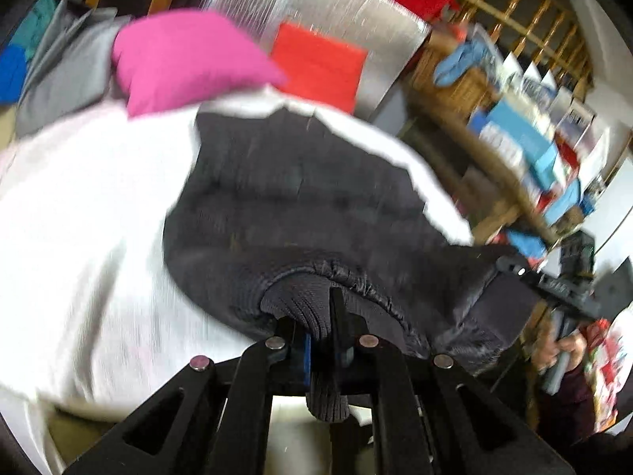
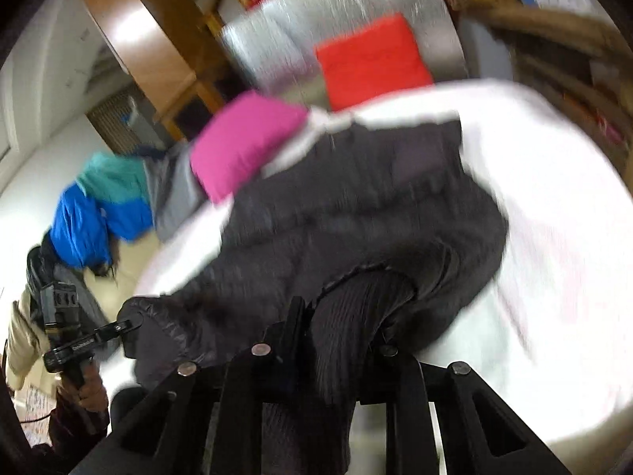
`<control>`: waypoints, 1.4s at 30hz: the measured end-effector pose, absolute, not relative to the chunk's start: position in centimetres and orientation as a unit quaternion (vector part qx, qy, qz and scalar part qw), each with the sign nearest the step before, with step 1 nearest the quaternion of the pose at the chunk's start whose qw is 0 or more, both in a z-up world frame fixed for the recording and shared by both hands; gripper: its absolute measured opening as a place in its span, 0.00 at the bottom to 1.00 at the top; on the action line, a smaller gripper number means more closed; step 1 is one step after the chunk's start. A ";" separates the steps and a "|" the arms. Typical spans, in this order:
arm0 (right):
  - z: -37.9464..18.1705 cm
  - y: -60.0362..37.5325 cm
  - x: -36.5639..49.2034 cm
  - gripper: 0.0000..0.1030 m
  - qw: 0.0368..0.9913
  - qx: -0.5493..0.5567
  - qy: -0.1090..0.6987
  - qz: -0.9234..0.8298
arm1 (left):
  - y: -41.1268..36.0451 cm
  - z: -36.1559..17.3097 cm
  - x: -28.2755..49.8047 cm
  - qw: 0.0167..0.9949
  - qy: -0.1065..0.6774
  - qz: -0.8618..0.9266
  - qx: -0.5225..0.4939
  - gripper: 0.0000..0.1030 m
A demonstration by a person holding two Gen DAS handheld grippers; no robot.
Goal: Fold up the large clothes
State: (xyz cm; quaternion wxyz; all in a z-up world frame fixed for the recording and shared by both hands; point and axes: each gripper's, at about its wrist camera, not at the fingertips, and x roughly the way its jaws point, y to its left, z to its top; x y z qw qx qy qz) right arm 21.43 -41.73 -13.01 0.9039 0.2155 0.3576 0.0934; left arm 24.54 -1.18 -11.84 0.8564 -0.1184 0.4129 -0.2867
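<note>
Bare white sheet point(image 1: 79, 217) is being left open left and right of the dark jacket point(image 1: 296, 198); the far edge is being blocked by a pink cushion point(image 1: 186, 59) and a red cushion point(image 1: 320, 63).

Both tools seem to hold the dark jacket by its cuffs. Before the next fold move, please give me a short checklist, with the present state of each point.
1. Left tool shut on a ribbed cuff: ok.
2. Right tool shut on the other cuff: ok.
3. Dark jacket body lies on the white sheet: ok.
4. Pink cushion clear of the jacket: cannot tell, it lies close.
5. Jacket flat, without creases: cannot tell, blurred.
</note>
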 end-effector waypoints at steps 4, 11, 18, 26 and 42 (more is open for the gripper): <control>-10.7 -42.5 26.8 0.20 0.921 0.242 0.296 0.071 | -2.8 -8.3 31.2 0.870 0.388 -0.280 -0.115 0.08; -9.2 -46.4 42.2 0.20 0.931 0.272 0.242 0.012 | -4.9 -6.7 46.4 0.878 0.380 -0.248 -0.153 0.08; -15.1 -48.7 57.8 0.14 0.923 0.257 0.280 -0.055 | -8.6 -13.3 59.6 0.885 0.416 -0.165 -0.124 0.08; -22.4 -51.8 65.3 0.13 0.908 0.271 0.306 -0.094 | -9.9 -19.8 64.6 0.897 0.406 -0.132 -0.111 0.12; -19.3 -59.7 46.0 0.88 0.865 0.460 0.194 -0.059 | -4.2 -12.5 51.0 0.931 0.306 -0.096 -0.171 0.78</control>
